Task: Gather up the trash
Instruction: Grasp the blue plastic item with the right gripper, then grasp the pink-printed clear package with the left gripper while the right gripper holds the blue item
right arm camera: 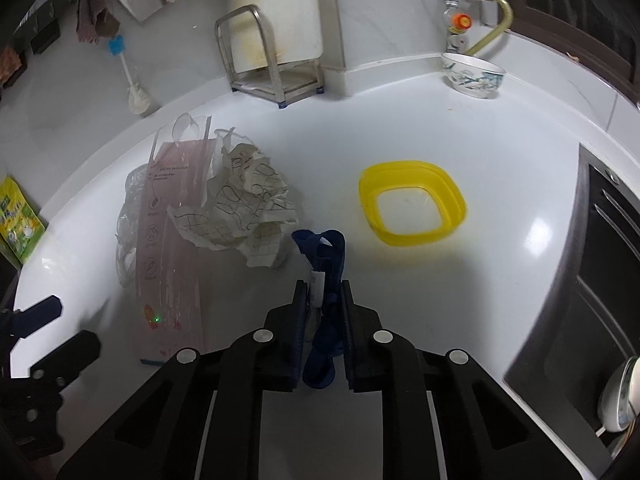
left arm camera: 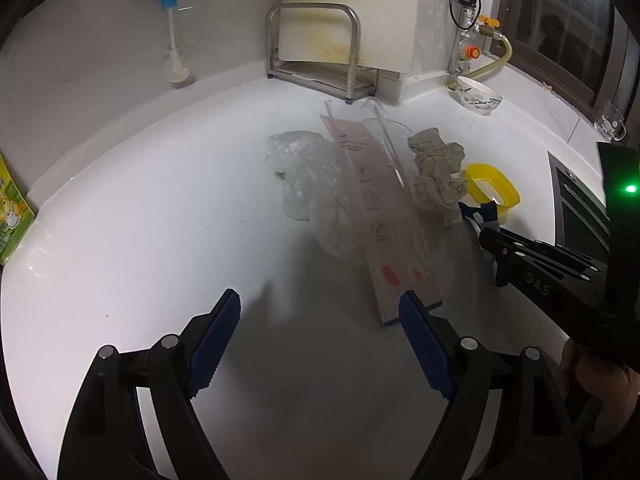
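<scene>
Trash lies in a heap on the white counter [left arm camera: 160,208]: a crumpled sheet of gridded paper [right arm camera: 244,208], a long pink see-through package [right arm camera: 172,232] and a crumpled clear plastic bag [left arm camera: 304,176]. My right gripper [right arm camera: 324,300] is shut on a blue strap [right arm camera: 320,248] with a white tag, just right of the paper. A yellow ring-shaped container [right arm camera: 412,204] sits further right. My left gripper [left arm camera: 320,300] stands open over bare counter, its right finger beside the near end of the pink package [left arm camera: 380,216]. Nothing is between its fingers.
A metal rack [left arm camera: 312,56] and a dish brush [left arm camera: 174,60] stand at the back wall. A patterned bowl [right arm camera: 474,74] sits at the back right below a gas pipe. A dark cooktop [right arm camera: 600,260] borders the right side, and a green packet [left arm camera: 12,208] the left.
</scene>
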The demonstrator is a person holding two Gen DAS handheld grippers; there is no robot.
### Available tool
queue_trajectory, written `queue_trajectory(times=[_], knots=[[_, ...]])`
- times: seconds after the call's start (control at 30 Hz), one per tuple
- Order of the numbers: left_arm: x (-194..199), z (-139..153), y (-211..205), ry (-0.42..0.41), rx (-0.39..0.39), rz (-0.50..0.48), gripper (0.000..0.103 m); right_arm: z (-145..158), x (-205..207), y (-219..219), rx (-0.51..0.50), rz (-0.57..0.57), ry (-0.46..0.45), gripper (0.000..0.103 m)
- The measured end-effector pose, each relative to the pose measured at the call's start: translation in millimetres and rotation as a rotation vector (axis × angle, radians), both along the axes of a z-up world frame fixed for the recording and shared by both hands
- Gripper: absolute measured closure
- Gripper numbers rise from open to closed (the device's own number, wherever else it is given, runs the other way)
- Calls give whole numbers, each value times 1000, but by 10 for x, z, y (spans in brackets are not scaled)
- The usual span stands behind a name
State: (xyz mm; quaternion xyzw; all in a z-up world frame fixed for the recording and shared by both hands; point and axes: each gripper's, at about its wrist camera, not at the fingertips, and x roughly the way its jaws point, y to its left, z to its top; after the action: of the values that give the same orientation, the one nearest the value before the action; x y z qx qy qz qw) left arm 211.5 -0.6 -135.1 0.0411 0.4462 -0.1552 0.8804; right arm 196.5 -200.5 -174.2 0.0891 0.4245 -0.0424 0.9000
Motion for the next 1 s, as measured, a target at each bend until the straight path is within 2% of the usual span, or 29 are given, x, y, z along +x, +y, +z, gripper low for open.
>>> queue_trajectory(times=[0.23,0.67,0.93,1.0], knots=[[1,-44,-240,-25,-14,20,17,85,-291,-115,19,-32,-28,88],[160,-224,-712,-59,31,93,15,216,-780,-270,43,-84,-54,88],[277,-290,-889,-19,101,122,14,275,-860,-273,51,-87,-68,88],[285,-308,-912,-5,108,124,19,280,-866,-277,52,-86,-69,88]])
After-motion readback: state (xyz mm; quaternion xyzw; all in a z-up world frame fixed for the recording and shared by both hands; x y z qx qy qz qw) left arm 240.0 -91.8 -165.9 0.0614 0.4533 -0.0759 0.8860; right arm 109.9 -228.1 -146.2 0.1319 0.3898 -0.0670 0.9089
